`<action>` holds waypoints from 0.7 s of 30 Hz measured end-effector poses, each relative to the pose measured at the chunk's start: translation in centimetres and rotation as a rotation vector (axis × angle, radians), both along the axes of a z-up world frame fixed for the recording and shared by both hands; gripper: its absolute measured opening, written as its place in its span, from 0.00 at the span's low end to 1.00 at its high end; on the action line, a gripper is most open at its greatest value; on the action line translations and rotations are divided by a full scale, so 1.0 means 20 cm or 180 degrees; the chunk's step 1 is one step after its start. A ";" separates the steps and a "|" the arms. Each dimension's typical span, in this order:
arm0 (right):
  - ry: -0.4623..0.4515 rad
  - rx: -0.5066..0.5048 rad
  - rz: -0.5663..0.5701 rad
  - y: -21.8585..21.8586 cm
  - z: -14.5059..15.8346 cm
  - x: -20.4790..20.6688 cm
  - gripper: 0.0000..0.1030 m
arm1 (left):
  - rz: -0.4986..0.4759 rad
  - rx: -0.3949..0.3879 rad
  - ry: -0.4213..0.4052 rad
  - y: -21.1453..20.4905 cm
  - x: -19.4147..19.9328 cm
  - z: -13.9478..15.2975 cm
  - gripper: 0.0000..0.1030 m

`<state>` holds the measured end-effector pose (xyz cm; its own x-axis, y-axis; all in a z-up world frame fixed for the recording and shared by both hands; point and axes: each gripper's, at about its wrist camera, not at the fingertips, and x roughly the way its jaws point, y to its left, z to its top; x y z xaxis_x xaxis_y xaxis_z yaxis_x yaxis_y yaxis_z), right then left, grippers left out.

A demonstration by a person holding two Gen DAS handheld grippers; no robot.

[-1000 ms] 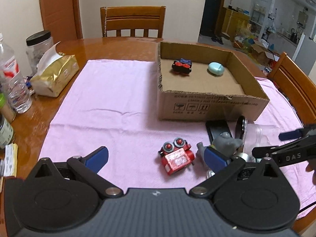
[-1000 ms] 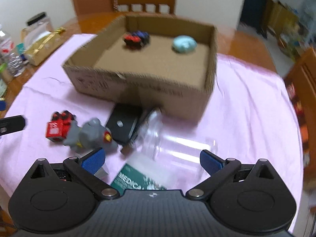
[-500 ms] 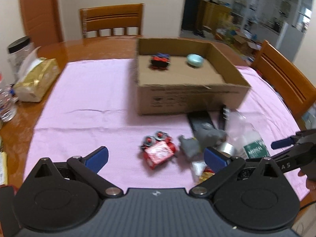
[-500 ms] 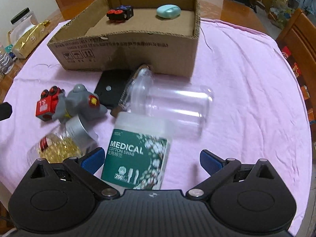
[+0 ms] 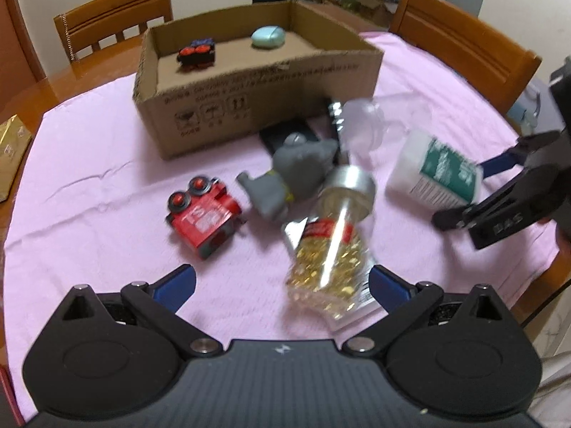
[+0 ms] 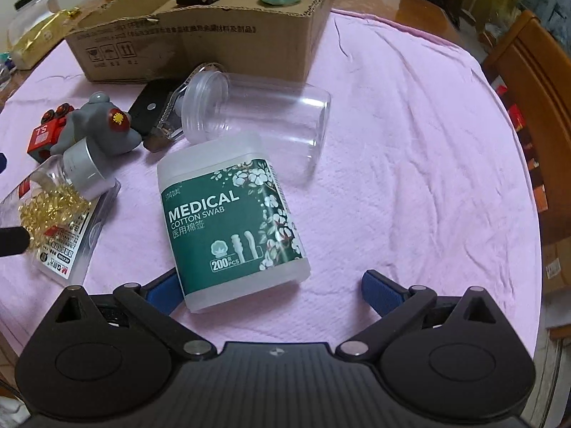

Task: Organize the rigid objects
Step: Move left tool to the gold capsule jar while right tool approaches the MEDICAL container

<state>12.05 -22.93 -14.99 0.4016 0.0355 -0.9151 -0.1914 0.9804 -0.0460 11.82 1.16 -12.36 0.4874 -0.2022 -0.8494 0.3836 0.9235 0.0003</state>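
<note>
Right tongs (image 6: 271, 287) gape empty around the cotton swab tub (image 6: 233, 221) (light, smooth plastic): grip across its middle; left tongs (image 5: 282, 281) open too.

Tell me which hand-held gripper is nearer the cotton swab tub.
Right. The right hand-held gripper has the cotton swab tub partly between its open fingers; the left hand-held gripper faces the capsule bottle, farther away.
</note>
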 end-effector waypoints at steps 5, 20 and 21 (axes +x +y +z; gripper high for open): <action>-0.0093 0.0016 0.0030 -0.02 0.00 -0.03 1.00 | 0.0148 0.0039 0.0036 0.08 -0.01 -0.01 0.99; -0.0187 0.0030 0.0079 -0.02 0.00 -0.07 1.00 | 0.0372 -0.0001 0.0025 0.08 0.01 -0.01 0.99; -0.0202 0.0034 0.0093 -0.03 0.00 -0.07 1.00 | 0.0355 -0.0062 0.0055 0.06 -0.01 0.00 0.99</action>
